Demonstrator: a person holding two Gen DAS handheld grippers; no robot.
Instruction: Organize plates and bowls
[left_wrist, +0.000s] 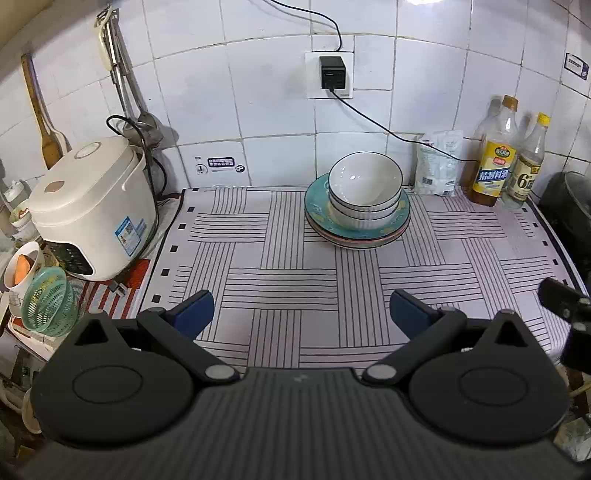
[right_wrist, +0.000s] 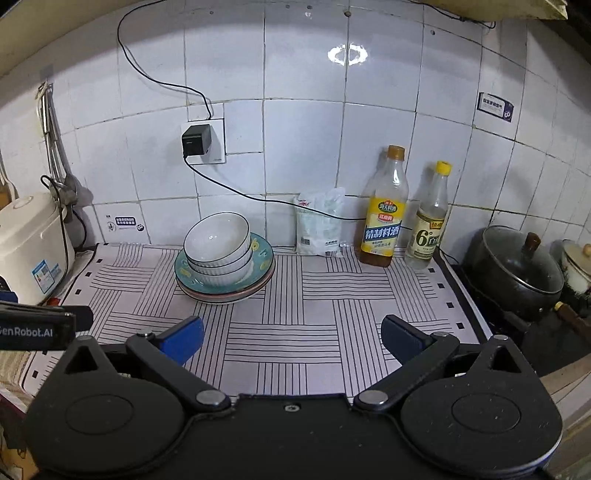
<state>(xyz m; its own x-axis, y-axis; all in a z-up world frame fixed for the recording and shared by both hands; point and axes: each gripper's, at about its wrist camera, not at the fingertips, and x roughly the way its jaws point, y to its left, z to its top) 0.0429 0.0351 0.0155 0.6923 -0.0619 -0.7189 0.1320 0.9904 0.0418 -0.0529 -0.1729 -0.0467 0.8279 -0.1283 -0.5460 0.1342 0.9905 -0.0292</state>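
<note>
White bowls with dark rims (left_wrist: 364, 184) are nested in a stack on teal plates (left_wrist: 402, 218) at the back of the striped mat, near the wall. The same bowls (right_wrist: 218, 240) and plates (right_wrist: 264, 258) show in the right wrist view. My left gripper (left_wrist: 301, 310) is open and empty, above the mat's front, well short of the stack. My right gripper (right_wrist: 291, 338) is open and empty, to the right of and in front of the stack.
A white rice cooker (left_wrist: 88, 206) stands at the left with a green basket (left_wrist: 48, 301) beside it. Two bottles (right_wrist: 386, 210) and a white bag (right_wrist: 319, 225) line the back wall. A black pot (right_wrist: 517, 269) sits on the stove at the right. A cable (left_wrist: 388, 129) hangs from the wall socket.
</note>
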